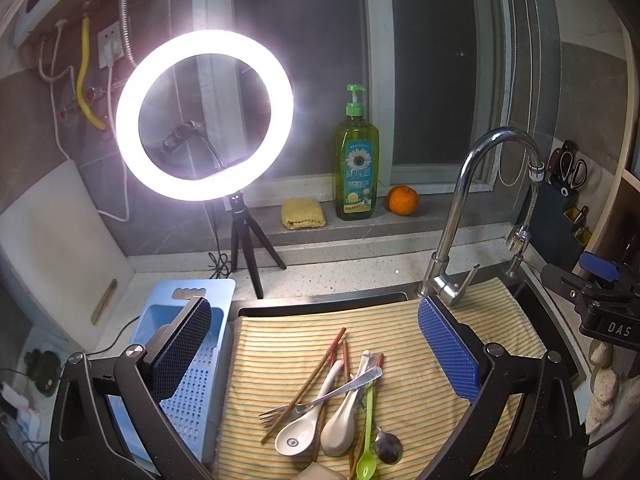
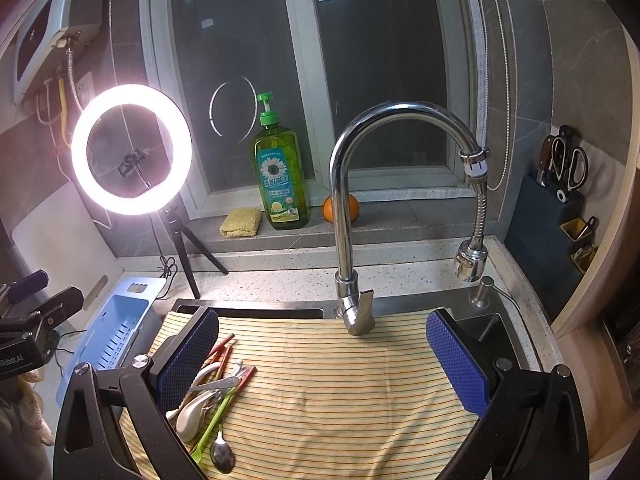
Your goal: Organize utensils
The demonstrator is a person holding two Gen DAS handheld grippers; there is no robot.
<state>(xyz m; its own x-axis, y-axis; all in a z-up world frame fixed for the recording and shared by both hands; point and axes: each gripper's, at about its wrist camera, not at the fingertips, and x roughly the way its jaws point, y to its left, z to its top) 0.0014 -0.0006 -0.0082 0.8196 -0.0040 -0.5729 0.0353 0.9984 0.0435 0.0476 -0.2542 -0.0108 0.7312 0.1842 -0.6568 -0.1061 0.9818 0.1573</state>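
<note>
Both grippers are hovering with jaws spread wide and nothing between them: the left gripper point(image 1: 316, 352) is hanging over the pile of utensils point(image 1: 336, 404), while the right gripper point(image 2: 322, 354) is facing mostly bare striped cloth point(image 2: 340, 384), the pile lying at its left finger. The utensils are lying tangled on the cloth, which is covering the sink. Nearest are the green spoon point(image 1: 367, 440) and a small metal spoon point(image 1: 387, 446), bowls toward the camera and handles running away. Two white ceramic spoons point(image 1: 320, 416) are lying likewise; these are likely smooth, slippery and chippable, so gripping mid-handle seems wisest. A metal fork point(image 1: 320, 398) is crossing them, tines pointing left. The chopsticks point(image 1: 308, 380) are light, stiff and thin, slanting up toward the far right; they are probably best pinched near the middle. Just left of the cloth the blue perforated tray point(image 1: 192, 380) is sitting, seemingly the destination. Farther off are the tap point(image 2: 348, 220), ring light point(image 1: 204, 114) and soap bottle point(image 1: 356, 160).
</note>
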